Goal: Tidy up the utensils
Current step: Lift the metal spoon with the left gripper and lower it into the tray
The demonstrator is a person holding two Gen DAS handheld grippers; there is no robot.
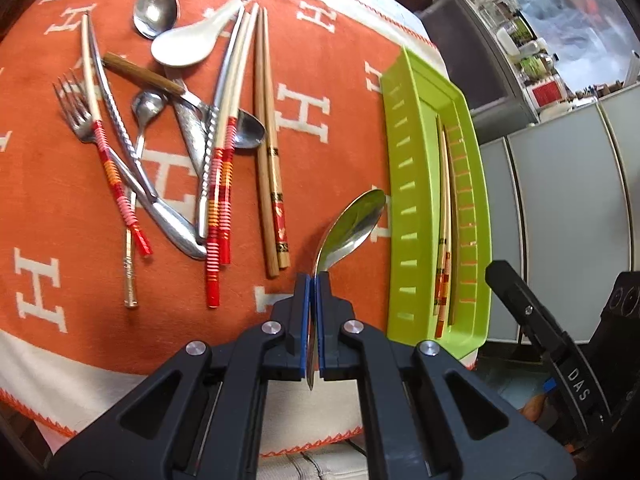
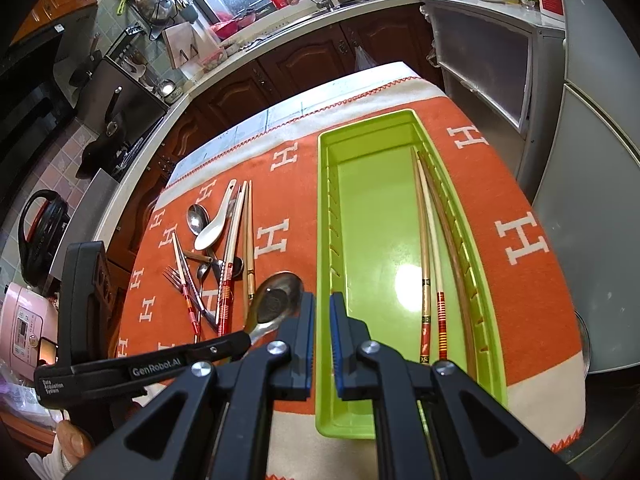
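Your left gripper is clamped on the handle of a shiny steel tablespoon, bowl up and off the orange H-print cloth, just beside the long lime-green slotted plastic tray. I'd say you hold it by the handle so the bowl goes in first.

L to R on the cloth, loose pile near its left edge: steel fork x1, red-banded chopsticks approx 3, twisted steel sticks approx 2, wood-handled knife x1, steel spoons approx 3-4 (overlapping, can't count for sure), white ceramic soup spoon x1, plain bamboo chopstick pair x1.

The tray sits along the cloth's right edge w/ 3 chopsticks against its right wall, probably sorted by type, leaving the left lane free.

Your right gripper hangs over the tray's near left corner, jaws nearly closed w/ a small gap, nothing between them.
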